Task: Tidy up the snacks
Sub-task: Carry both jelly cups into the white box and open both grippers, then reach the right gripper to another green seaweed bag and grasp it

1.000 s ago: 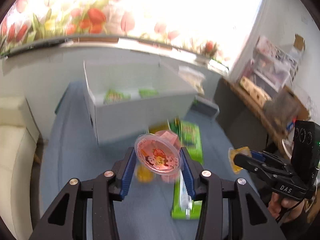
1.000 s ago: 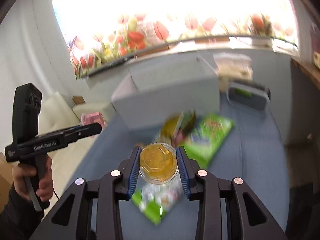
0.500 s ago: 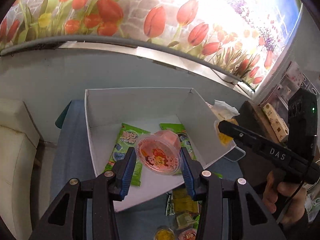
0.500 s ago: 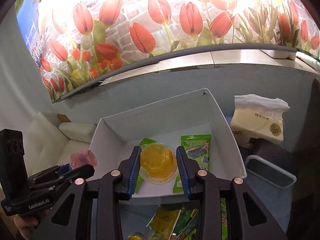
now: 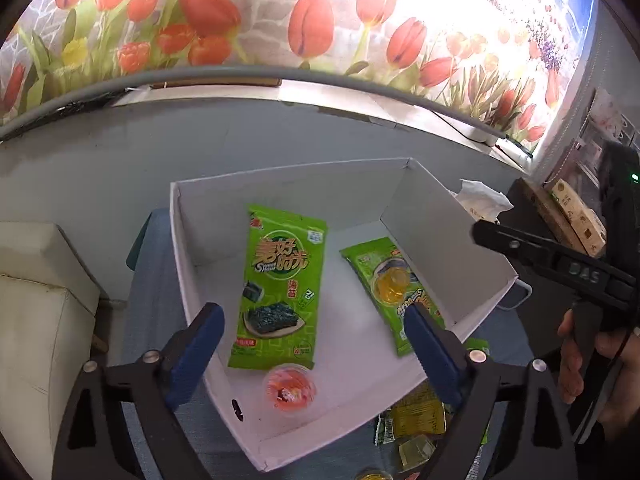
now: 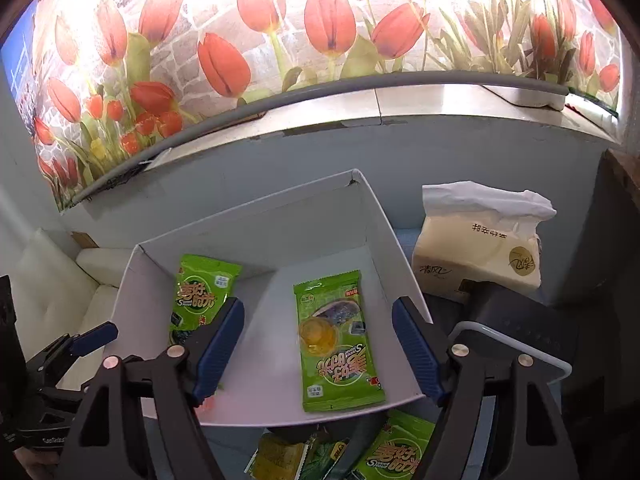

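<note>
My left tool (image 5: 316,354) and right tool (image 6: 318,354) have just been opening, both holding nothing. The pink jelly cup (image 5: 290,390) is lying at lower centre in the white box (image 5: 280,188); the yellow cup (image 6: 318,336) is perching on a green packet (image 6: 336,344) and may roll off.

left wrist view: riding on the left gripper (image 5: 314,350), looking steeply down, close over the white box (image 5: 444,216), facing the tulip wall | right wrist view: riding on the right gripper (image 6: 318,344), looking down likewise from the box's other side | shared: both are showing the box floor, two green packets and each other's gripper
</note>
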Available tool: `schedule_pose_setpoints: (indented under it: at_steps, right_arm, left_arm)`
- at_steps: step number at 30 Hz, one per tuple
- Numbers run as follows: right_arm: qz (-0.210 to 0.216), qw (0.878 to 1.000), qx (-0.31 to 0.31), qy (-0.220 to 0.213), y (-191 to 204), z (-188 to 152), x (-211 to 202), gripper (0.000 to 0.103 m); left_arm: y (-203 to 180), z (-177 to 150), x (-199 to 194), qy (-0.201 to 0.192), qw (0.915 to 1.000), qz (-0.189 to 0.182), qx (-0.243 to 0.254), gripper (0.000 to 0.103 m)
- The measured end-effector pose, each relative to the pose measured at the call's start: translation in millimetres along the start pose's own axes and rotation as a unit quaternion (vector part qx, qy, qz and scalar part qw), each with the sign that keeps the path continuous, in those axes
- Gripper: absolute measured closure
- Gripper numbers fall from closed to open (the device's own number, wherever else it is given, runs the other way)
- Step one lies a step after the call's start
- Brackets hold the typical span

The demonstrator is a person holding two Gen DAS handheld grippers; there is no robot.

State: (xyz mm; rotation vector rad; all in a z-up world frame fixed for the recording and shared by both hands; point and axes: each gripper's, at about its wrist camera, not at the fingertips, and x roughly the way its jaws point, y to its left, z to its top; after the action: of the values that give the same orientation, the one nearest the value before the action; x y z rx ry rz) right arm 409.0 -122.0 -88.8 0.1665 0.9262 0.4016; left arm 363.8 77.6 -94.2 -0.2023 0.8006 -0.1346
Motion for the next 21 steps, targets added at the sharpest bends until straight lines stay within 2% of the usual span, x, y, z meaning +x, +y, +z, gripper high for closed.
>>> schedule_pose_setpoints:
  at_steps: [3,6,10,14,17,21]
  right_arm:
    - [-0.003,1.0,-0.005,-0.024,-2,-6,-25,0.015]
    - [-0.003,0.999,-0.005,-0.047,-3,-24,-56,0.015]
    - [-0.013,0.999,0.01,-0.052,-9,-61,-90,0.015]
    - [-0.009,0.997,0.063,-0.032,-32,-110,-109,0.015]
    - [-0.02,0.993,0.112,-0.013,-52,-149,-114,0.015]
    - [-0.044,0.991,0.122,0.021,-64,-180,-100,0.015]
  left_arm:
    - [0,0,-7,-0.001,1.0,-0.008,-0.004,0.008]
    - [0,-4,-20,-0.012,0.9998,-0.008,-0.015,0.003]
    - [-2,-21,-47,-0.033,0.9991,-0.01,-0.025,0.003]
    - [-8,-59,-86,-0.064,0.9972,-0.029,-0.026,0.002]
    - [-15,-100,-109,-0.069,0.997,-0.031,-0.019,0.001]
    - [-30,-158,-135,-0.067,0.9975,-0.021,0.001,0.001]
